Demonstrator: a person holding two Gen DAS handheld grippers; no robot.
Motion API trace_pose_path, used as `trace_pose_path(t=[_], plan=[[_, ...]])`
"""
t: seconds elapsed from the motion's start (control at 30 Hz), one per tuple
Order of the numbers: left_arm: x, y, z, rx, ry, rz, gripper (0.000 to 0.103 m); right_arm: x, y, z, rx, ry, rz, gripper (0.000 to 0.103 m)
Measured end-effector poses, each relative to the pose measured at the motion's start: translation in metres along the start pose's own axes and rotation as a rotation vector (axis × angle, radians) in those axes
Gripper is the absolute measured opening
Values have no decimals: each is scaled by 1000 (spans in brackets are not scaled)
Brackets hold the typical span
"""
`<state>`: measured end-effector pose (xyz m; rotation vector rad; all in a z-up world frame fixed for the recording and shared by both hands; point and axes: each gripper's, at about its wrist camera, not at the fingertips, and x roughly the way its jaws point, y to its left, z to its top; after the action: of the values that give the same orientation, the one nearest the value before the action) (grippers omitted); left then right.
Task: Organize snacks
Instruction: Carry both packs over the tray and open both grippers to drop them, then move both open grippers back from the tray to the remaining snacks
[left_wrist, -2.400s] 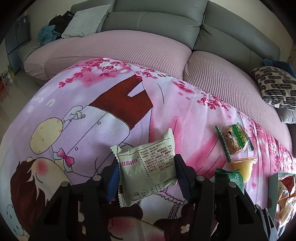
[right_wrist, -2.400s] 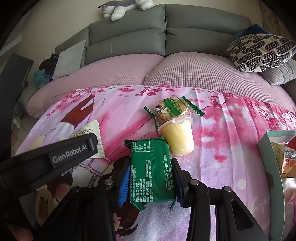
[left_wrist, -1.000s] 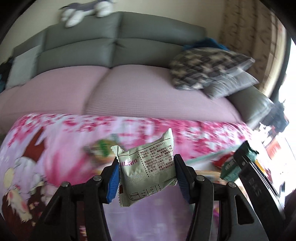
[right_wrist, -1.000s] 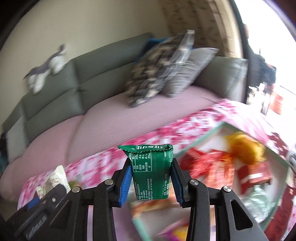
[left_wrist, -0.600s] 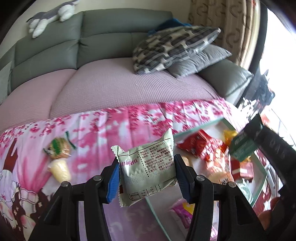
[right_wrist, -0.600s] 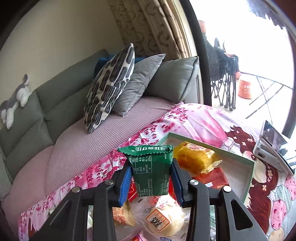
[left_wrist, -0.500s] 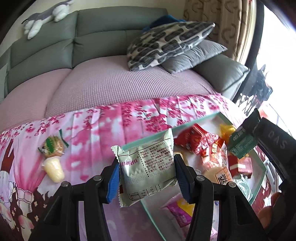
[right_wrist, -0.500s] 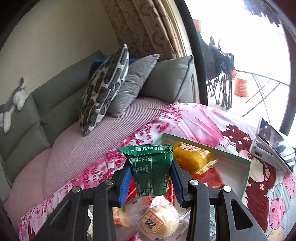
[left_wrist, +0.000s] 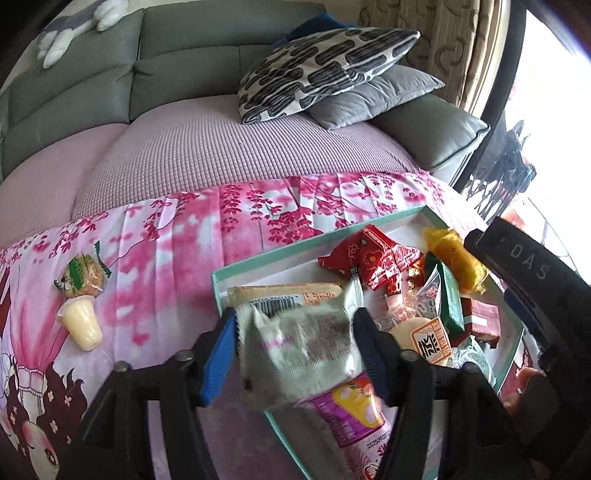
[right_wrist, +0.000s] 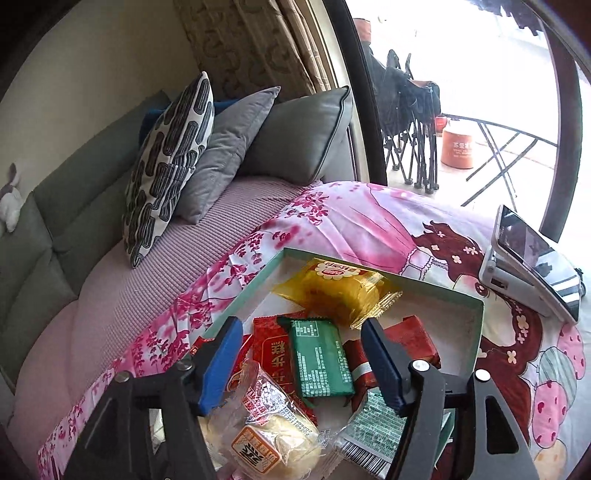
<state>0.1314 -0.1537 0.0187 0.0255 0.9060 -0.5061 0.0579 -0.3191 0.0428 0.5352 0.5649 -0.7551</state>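
**Both snacks let go over the box**

Pink flowery cloth covers the desk in front of the grey sofa. A moment ago each claw squeezed a snack. Now the right claw (right_wrist: 301, 363) is wide apart, and the green packet (right_wrist: 319, 363) lies in the box (right_wrist: 476, 332) on the red packets. The left claw (left_wrist: 295, 347) has spread apart too, and the pale packet (left_wrist: 299, 347) is blurry, so it looks like it is dropping by the box's near left corner. The jelly cup (left_wrist: 81, 325) and round cookie (left_wrist: 81, 277) wait near the desk's left edge, so they look next

A patterned pillow (right_wrist: 168, 162) leans against a grey cushion (right_wrist: 225, 147).
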Motion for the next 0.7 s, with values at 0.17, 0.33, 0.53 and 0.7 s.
trace_pose_path(t=[0.17, 0.33, 0.53, 0.7], plan=[[-11, 11, 3, -43, -22, 2, 74, 1, 4, -2, -11, 5, 18, 85], [-13, 36, 6, -125, -42, 65, 77, 0, 11, -4, -32, 3, 27, 95], [-8, 74, 5, -249, -35, 184, 77, -2, 18, -7, -60, -4, 35, 101], [-14, 100, 3, -316, -55, 249, 96, -3, 25, -10, -75, -5, 51, 103]])
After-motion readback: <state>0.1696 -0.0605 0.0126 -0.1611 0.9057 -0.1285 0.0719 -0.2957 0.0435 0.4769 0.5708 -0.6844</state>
